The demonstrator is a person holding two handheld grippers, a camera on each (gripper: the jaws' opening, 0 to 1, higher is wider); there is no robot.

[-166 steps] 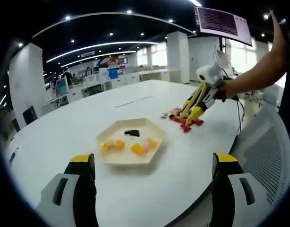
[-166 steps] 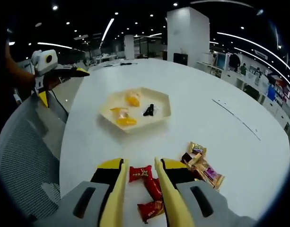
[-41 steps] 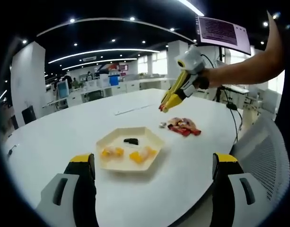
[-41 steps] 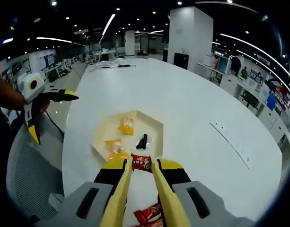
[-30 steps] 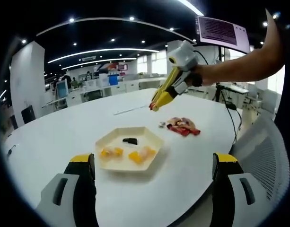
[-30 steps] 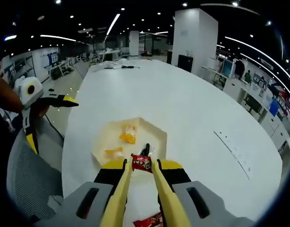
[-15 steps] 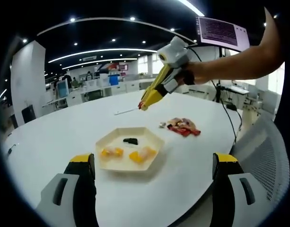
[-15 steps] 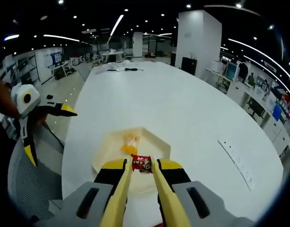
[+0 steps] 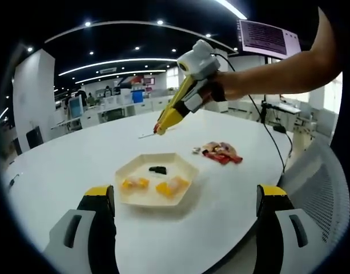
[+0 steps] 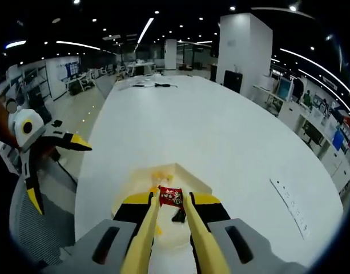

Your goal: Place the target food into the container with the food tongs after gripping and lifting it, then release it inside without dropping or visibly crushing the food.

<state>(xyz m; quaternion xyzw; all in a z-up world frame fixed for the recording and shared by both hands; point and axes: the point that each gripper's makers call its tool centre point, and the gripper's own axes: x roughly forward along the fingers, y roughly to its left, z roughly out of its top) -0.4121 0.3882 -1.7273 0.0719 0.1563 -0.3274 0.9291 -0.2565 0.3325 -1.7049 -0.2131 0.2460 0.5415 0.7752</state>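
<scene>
A red wrapped candy [image 10: 170,196] is pinched between the yellow jaws of my right gripper [image 10: 169,198], which is shut on it. It hangs in the air above the cream hexagonal tray [image 10: 189,174]. In the left gripper view the right gripper [image 9: 158,130] comes in from the right on a person's arm, tips pointing down, above and behind the tray [image 9: 189,166]. The tray holds orange candies [image 9: 168,186] and a small black piece [image 9: 158,169]. My left gripper [image 9: 185,192] stands wide open in front of the tray, holding nothing.
A pile of wrapped candies [image 9: 220,153] lies on the white table [image 9: 72,165] to the right of the tray. A mesh chair back [image 9: 326,188] stands at the table's right edge. The left gripper [image 10: 58,176] hangs off the table's left edge.
My right gripper has taken a red candy from the pile, lifted it and carried it leftward to above the tray. The left gripper has stayed open and still.
</scene>
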